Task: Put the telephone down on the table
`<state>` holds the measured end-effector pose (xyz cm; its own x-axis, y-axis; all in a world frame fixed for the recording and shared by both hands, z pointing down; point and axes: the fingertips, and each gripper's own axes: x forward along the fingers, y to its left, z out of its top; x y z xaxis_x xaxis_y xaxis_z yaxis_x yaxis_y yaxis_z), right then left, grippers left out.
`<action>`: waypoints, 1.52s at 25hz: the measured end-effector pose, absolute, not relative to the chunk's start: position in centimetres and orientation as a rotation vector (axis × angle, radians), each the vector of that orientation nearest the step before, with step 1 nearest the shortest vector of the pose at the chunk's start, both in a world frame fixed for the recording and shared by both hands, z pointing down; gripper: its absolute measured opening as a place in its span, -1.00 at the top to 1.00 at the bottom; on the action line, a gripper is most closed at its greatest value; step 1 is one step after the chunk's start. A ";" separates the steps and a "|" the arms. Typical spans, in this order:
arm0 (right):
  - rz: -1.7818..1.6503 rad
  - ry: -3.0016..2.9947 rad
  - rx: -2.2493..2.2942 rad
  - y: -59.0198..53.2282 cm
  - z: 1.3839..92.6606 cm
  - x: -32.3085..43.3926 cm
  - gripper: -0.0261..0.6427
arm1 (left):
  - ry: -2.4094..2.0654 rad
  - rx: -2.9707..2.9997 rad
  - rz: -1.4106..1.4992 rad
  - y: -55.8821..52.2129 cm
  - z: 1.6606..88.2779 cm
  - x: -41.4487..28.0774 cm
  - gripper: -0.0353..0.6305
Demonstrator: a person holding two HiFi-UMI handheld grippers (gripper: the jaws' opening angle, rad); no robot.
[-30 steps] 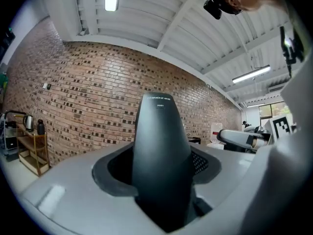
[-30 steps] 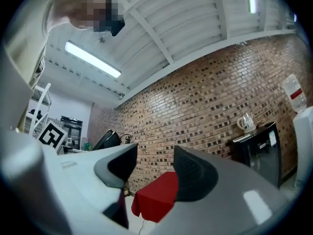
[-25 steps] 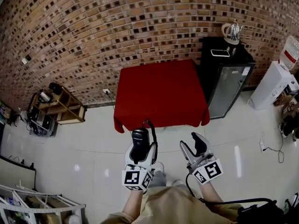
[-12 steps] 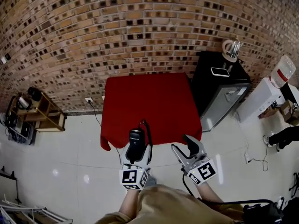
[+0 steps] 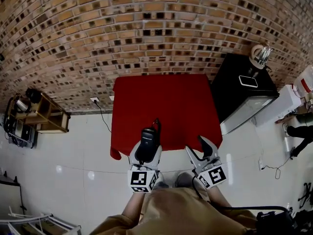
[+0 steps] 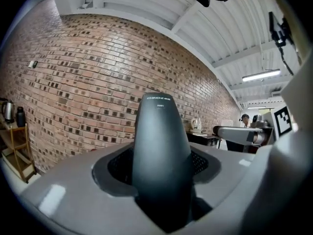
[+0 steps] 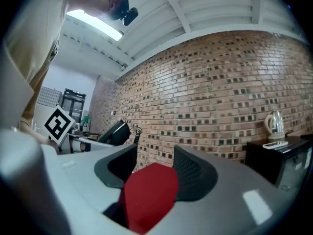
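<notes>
1. I am gripping the black plastic telephone handset (image 6: 161, 146) in my left tongs (image 5: 145, 154). They are clamped tight on its body, and its rounded end is sticking out past the tips toward the brick wall (image 5: 146, 28).
2. My right tongs (image 5: 205, 154) are standing wide and holding nothing. Only red cloth is showing between them.
3. The handset is hanging in the air, seemingly just over the near edge of the square red-clothed counter (image 5: 166, 97), and is not yet resting on it.
4. To do this well, I am aiming for the bare middle of the cloth, away from the drooping hem. I am planning to bring the handset down level so that it is lying flat.
5. I am minding the black cord (image 5: 157, 125) at the handset's far end so that it is not getting trapped underneath. I judge the left tongs should be opening only once the counter is taking the weight.
</notes>
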<state>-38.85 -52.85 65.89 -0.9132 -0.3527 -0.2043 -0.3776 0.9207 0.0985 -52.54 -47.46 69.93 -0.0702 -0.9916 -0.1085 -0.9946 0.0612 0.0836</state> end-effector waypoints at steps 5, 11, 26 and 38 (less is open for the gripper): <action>0.115 2.882 -0.561 -60.0 69.7 -40.9 0.26 | 2.347 -2.101 0.177 -52.6 74.1 -54.7 0.06; 0.087 2.863 -0.448 -70.8 71.0 -44.4 0.26 | 2.482 -2.012 0.133 -61.4 76.2 -58.0 0.06; 0.162 2.927 -0.510 -82.2 76.2 -50.7 0.26 | 2.557 -2.157 0.019 -75.5 84.3 -66.5 0.06; -0.055 3.033 -0.820 -84.2 82.5 -51.9 0.26 | 2.944 -2.360 -0.387 -97.4 109.5 -82.1 0.06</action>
<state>-51.86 -84.20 82.46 -0.8637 -0.5039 0.0100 -0.5040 0.8631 -0.0335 -82.14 -97.43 109.52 -0.1000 -0.8049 0.5850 -0.9288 0.2863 0.2353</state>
